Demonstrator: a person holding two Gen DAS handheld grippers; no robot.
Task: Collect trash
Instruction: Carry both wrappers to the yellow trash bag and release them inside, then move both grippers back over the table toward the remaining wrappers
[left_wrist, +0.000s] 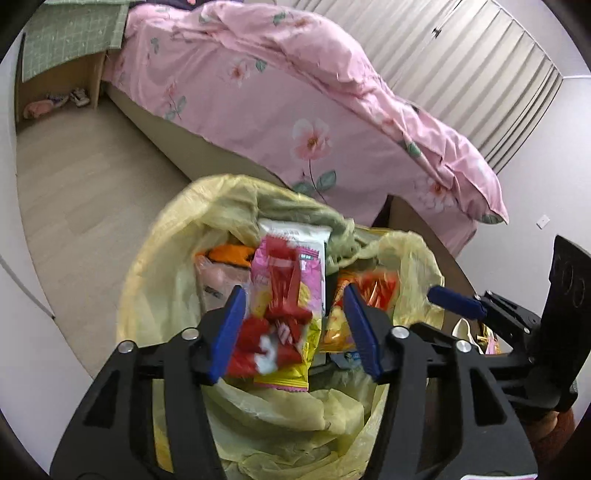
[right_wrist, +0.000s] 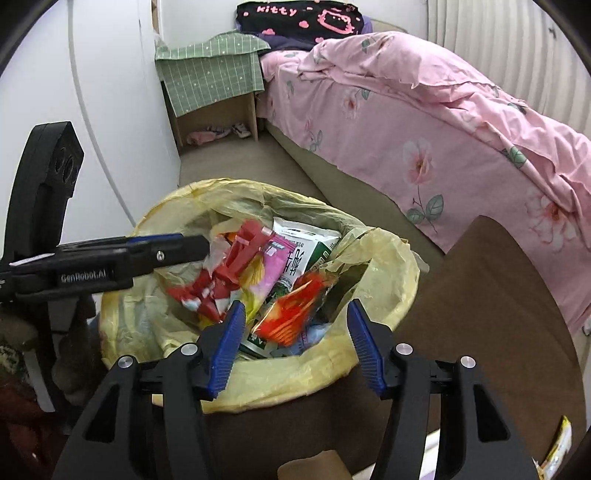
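Note:
A bin lined with a yellow bag (left_wrist: 155, 295) (right_wrist: 391, 266) stands on the floor by the bed, full of wrappers. My left gripper (left_wrist: 293, 325) is open over the bin; a blurred red wrapper (left_wrist: 273, 332) (right_wrist: 207, 291) and a pink-yellow packet (left_wrist: 288, 280) lie between and just beyond its fingers, touching neither pad clearly. My right gripper (right_wrist: 295, 343) is open above the bin's near rim, with an orange-red wrapper (right_wrist: 295, 314) blurred below it. The left gripper also shows from the side in the right wrist view (right_wrist: 184, 247).
A bed with a pink floral cover (left_wrist: 295, 110) (right_wrist: 443, 129) runs along the right. A brown table (right_wrist: 498, 295) sits beside the bin. A small wooden stand with a green cloth (right_wrist: 210, 81) holds shoes underneath. A yellow packet (right_wrist: 557, 446) lies at the lower right.

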